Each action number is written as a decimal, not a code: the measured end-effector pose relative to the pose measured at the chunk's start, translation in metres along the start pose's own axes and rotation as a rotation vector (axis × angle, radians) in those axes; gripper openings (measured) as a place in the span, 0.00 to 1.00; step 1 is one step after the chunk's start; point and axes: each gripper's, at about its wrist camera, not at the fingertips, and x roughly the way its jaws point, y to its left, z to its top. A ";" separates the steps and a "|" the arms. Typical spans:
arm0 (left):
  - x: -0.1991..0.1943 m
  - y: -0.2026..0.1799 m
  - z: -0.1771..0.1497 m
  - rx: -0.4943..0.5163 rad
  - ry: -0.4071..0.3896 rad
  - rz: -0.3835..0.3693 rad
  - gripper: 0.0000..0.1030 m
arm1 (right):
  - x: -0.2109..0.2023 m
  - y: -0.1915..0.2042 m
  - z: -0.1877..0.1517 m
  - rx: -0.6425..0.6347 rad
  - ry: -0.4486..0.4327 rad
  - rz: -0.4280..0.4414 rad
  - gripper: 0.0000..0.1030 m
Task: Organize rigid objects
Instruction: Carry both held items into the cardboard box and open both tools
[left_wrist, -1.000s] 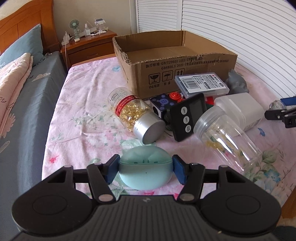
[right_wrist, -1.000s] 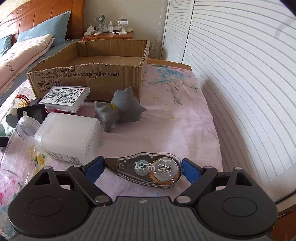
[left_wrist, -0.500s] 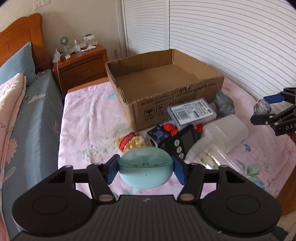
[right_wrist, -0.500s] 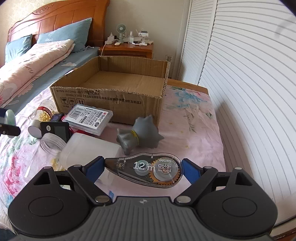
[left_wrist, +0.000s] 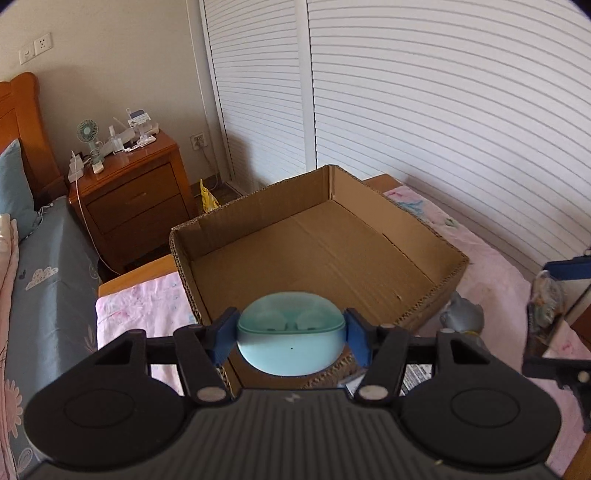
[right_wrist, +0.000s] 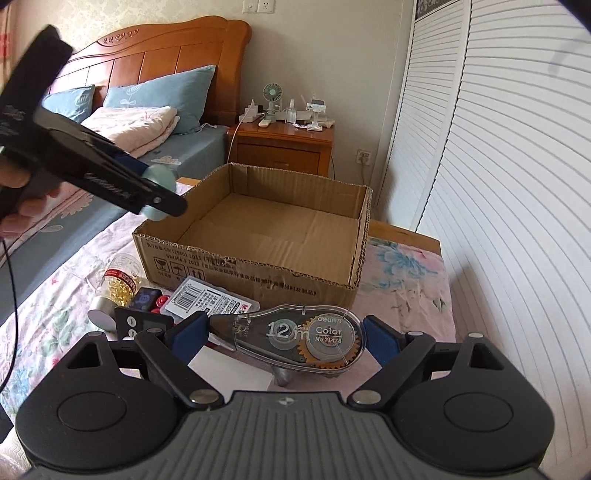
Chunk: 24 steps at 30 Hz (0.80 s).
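Observation:
My left gripper (left_wrist: 291, 334) is shut on a round mint-green earbud case (left_wrist: 291, 347) and holds it in the air over the near wall of an open, empty cardboard box (left_wrist: 258, 206). In the right wrist view that left gripper (right_wrist: 159, 192) hovers by the box's (right_wrist: 258, 266) near left corner, held by a hand. My right gripper (right_wrist: 284, 336) is shut on a clear correction-tape dispenser (right_wrist: 299, 332), raised above the bed in front of the box. From the left wrist view the right gripper (left_wrist: 550, 317) shows at the right edge.
On the floral sheet before the box lie a bottle of yellow capsules (right_wrist: 118, 280), a dark cube (right_wrist: 146, 297), a barcode-labelled case (right_wrist: 207, 302), a black timer (right_wrist: 142, 325), a white container (right_wrist: 229, 369) and a grey figurine (left_wrist: 461, 317). A wooden nightstand (left_wrist: 136, 199) and louvred doors stand behind.
Both grippers rose off the bed with their loads. The left one carried the earbud case forward to above the box's near wall; the right one lifted the tape dispenser higher.

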 end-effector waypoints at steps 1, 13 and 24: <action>0.010 0.000 0.005 0.003 0.007 0.009 0.59 | -0.001 0.000 0.002 0.001 -0.003 -0.004 0.90; 0.041 0.016 0.019 -0.062 -0.030 0.073 0.88 | 0.008 -0.004 0.012 -0.012 0.021 -0.010 0.90; -0.031 0.006 -0.031 -0.046 -0.135 0.088 0.99 | 0.025 -0.005 0.038 -0.033 0.017 0.013 0.90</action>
